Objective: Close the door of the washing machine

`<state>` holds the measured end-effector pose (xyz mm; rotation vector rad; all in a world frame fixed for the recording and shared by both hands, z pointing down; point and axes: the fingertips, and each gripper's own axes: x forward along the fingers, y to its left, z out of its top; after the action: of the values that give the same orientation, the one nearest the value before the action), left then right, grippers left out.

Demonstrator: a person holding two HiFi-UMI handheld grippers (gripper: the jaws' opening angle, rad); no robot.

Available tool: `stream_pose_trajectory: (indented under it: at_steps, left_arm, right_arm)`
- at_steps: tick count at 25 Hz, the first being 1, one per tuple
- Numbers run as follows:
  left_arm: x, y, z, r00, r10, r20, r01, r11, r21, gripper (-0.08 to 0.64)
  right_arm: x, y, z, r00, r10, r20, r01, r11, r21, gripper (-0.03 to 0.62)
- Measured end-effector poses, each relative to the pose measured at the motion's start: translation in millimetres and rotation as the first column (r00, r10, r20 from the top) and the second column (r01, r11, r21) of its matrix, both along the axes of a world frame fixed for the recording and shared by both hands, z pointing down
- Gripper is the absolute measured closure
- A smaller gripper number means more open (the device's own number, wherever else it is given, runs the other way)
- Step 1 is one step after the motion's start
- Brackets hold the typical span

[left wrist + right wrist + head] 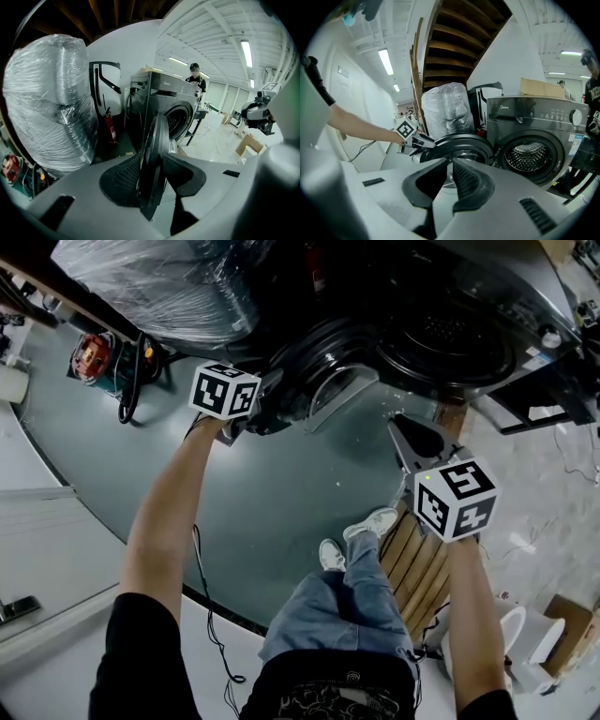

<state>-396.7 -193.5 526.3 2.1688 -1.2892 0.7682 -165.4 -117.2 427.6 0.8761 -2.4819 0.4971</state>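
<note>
standing wide open, round black glossy door (459,146), steel drum (528,157) exposed

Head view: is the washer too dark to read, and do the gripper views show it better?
Head view: washing machine in deep shadow, door only glints. Right gripper view: drum well lit and sharp, fisheye bends the edges. Left gripper view: door rim a dark silhouette, ceiling lamps glare.
</note>
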Motion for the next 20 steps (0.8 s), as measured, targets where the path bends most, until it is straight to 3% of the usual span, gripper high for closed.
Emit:
stream_pose_trajectory:
  at_steps: [14, 20]
  left_arm:
    - [49, 26, 3, 0.995, -0.082, -0.051, 0.077, 0.993, -0.085, 0.405]
    - [78, 39, 4, 0.985, -0.115, -0.125, 0.102, 0.990, -0.101, 0.407]
  right_arm:
    - [20, 4, 6, 0.998, 0.066, 0.013, -0.066, 0.998, -0.021, 0.568]
    - [36, 13, 13, 0.996, 0.088, 0.005, -0.088, 0.996, -0.026, 0.568]
